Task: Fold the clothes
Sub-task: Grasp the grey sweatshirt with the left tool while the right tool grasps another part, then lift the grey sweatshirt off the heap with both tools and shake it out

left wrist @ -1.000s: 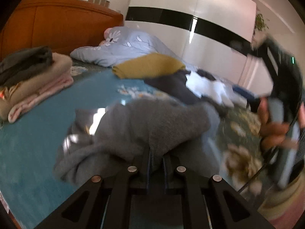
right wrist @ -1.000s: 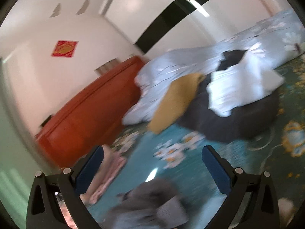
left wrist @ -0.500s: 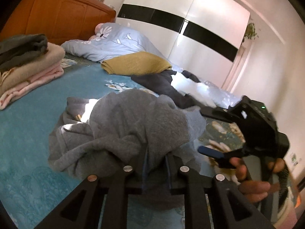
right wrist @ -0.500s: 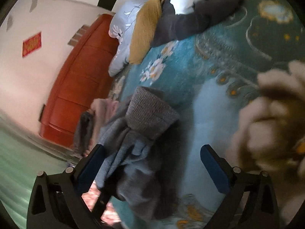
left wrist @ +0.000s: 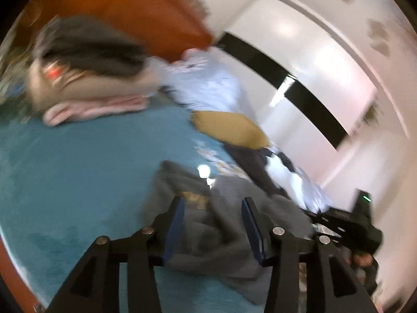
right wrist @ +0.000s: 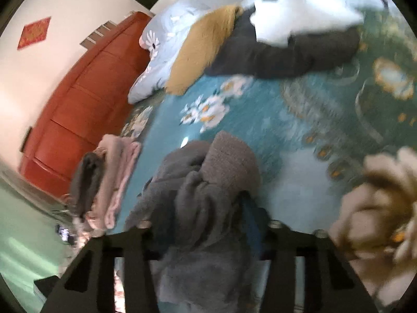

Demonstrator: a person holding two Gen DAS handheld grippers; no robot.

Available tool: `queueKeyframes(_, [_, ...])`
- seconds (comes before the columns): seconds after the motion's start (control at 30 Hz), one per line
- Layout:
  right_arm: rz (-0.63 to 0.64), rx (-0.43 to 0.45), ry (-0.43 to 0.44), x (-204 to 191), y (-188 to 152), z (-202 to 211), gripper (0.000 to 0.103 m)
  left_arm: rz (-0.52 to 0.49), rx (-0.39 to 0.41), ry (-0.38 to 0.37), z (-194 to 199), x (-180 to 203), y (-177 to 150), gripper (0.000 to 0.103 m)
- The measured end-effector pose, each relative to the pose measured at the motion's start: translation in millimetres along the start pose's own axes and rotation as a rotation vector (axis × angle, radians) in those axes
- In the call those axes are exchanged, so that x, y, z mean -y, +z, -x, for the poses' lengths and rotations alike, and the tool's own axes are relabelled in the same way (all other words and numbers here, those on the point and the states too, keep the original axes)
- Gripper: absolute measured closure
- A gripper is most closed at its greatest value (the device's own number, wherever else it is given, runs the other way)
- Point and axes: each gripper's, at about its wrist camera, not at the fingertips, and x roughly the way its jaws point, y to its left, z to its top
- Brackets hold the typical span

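A crumpled grey sweater (left wrist: 226,234) lies on the teal bedspread (left wrist: 78,169). My left gripper (left wrist: 212,208) is open, its blue pads (left wrist: 177,216) either side of the cloth without pinching it. In the right wrist view the grey sweater (right wrist: 198,182) is bunched thickly between the fingers of my right gripper (right wrist: 208,216). These fingers have narrowed onto it; one blue pad (right wrist: 251,221) shows and the other is buried in cloth. The left wrist view shows the right gripper (left wrist: 346,221) at the sweater's right edge, with a hand (left wrist: 365,258) behind it.
A stack of folded clothes (left wrist: 91,78) (right wrist: 104,182) sits by the orange headboard (left wrist: 130,7). Farther up the bed lie a pale blue quilt (right wrist: 156,60), a mustard garment (right wrist: 203,49), a dark garment (right wrist: 281,52) and a white one (right wrist: 299,13).
My left gripper, shut on the sweater before, has opened and let it go. The right gripper has come down from wide open and closed in on the sweater.
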Motion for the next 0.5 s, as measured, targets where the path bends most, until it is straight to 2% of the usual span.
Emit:
queueKeyframes(0.03, [0.019,0.011,-0.027,-5,1,2,0.077,0.045,-0.010,0.013,-1,-12,1,0.053])
queueKeyframes(0.07, [0.037,0.022,-0.055,-9,3,4,0.082,0.092,-0.021,0.019,-3,-23,1,0.053])
queueKeyframes(0.2, [0.057,0.114,-0.125,-20,15,35,0.088,0.246,-0.109,-0.020,-13,-51,-5,0.052])
queueKeyframes(0.4, [0.066,0.325,-0.221,-17,27,118,0.091,0.225,-0.209,-0.039,-25,-41,-17,0.050])
queueKeyframes(0.5, [0.104,0.459,-0.282,-12,10,171,0.091,0.238,-0.232,-0.068,-27,-38,-19,0.048])
